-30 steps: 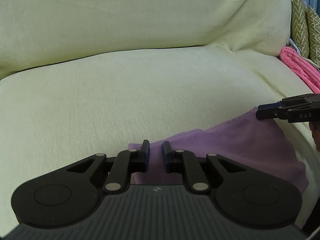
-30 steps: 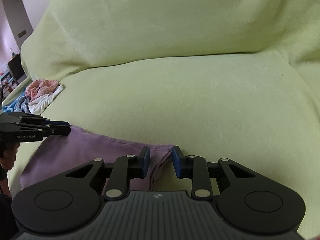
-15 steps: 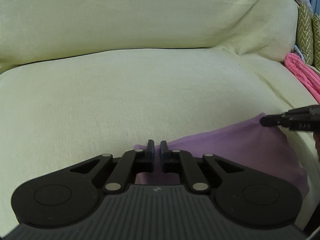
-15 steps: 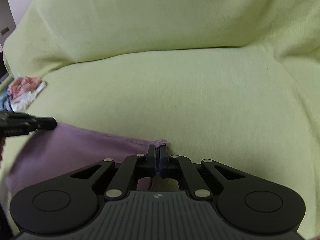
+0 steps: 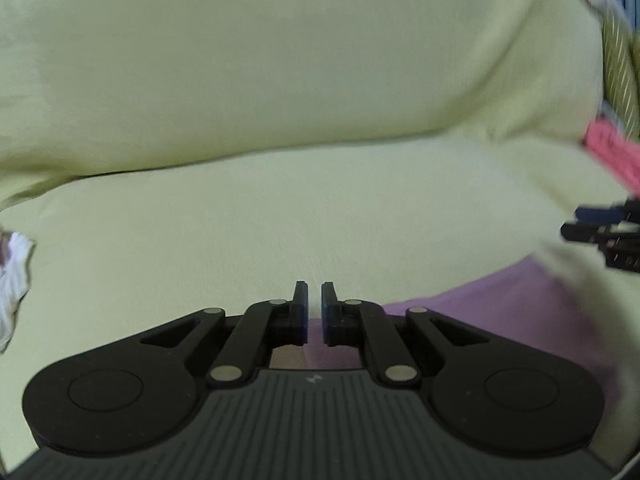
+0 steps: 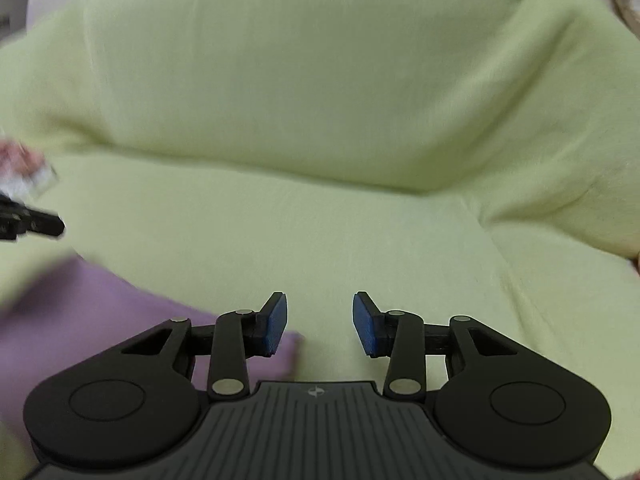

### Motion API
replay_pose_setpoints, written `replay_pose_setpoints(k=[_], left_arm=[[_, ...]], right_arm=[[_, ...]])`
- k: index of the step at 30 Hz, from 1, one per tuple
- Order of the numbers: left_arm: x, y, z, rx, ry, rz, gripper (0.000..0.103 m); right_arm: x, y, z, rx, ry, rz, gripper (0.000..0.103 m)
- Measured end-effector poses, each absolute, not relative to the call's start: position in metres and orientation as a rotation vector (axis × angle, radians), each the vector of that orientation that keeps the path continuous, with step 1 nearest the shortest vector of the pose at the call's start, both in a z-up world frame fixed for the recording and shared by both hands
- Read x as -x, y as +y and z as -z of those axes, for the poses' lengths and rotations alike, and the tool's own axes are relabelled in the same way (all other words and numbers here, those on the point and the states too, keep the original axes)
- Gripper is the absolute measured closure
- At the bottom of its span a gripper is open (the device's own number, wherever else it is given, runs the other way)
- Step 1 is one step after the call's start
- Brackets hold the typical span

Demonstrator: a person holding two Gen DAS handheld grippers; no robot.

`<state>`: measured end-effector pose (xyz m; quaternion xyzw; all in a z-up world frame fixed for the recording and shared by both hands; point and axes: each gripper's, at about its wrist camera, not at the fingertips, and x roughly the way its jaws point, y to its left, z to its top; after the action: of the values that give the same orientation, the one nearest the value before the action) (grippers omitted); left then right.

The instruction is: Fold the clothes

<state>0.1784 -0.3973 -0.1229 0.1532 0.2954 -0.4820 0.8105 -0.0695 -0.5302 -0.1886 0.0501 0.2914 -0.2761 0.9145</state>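
A purple garment (image 5: pixel 500 312) lies on the seat of a pale green sofa (image 5: pixel 280 220). My left gripper (image 5: pixel 314 296) is shut on the garment's left corner; purple cloth shows low between its pads. It reaches into the right wrist view at the left edge (image 6: pixel 56 226). My right gripper (image 6: pixel 320 308) has its jaws opening, and its blue pads hold nothing. The garment's right corner (image 6: pixel 288 344) has dropped beside its left finger. In the left wrist view the right gripper (image 5: pixel 576 222) hangs just above the cloth, jaws apart. Both views are blurred by motion.
A folded pink item (image 5: pixel 612 156) and a patterned cushion (image 5: pixel 620 64) sit at the sofa's right end. A white cloth (image 5: pixel 14 272) and a crumpled pile of clothes (image 6: pixel 24 168) lie at its left end. The sofa back rises behind the seat.
My right gripper closed on the garment's corner, then let it go and opened while swinging right. My left gripper shut on the other corner and rose a little.
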Motion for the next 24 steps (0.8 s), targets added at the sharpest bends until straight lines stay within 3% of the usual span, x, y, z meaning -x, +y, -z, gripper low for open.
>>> replay_pose_setpoints(k=[1, 5, 9, 15, 19, 24], left_arm=[[-0.176, -0.39, 0.117, -0.304, 0.636, 1.053, 0.097], [-0.162, -0.39, 0.124, -0.314, 0.722, 1.155, 0.096], [-0.155, -0.408, 0.162, -0.463, 0.727, 1.096, 0.097], [-0.155, -0.398, 0.149, -0.456, 0.681, 1.022, 0.096], [-0.134, -0.376, 0.124, -0.431, 0.658, 1.028, 0.096], [-0.093, -0.373, 0.14, -0.484, 0.652, 1.056, 0.095]], right_arm=[[0.074, -0.523, 0.186, -0.122, 0.579, 0.542, 0.063], [0.065, -0.497, 0.203, -0.14, 0.628, 0.447, 0.086], [0.045, -0.49, 0.231, -0.046, 0.724, 0.46, 0.096], [0.079, -0.514, 0.221, -0.16, 0.735, 0.726, 0.093], [0.106, -0.471, 0.205, -0.182, 0.586, 0.608, 0.092], [0.077, -0.42, 0.236, -0.16, 0.571, 0.48, 0.093]])
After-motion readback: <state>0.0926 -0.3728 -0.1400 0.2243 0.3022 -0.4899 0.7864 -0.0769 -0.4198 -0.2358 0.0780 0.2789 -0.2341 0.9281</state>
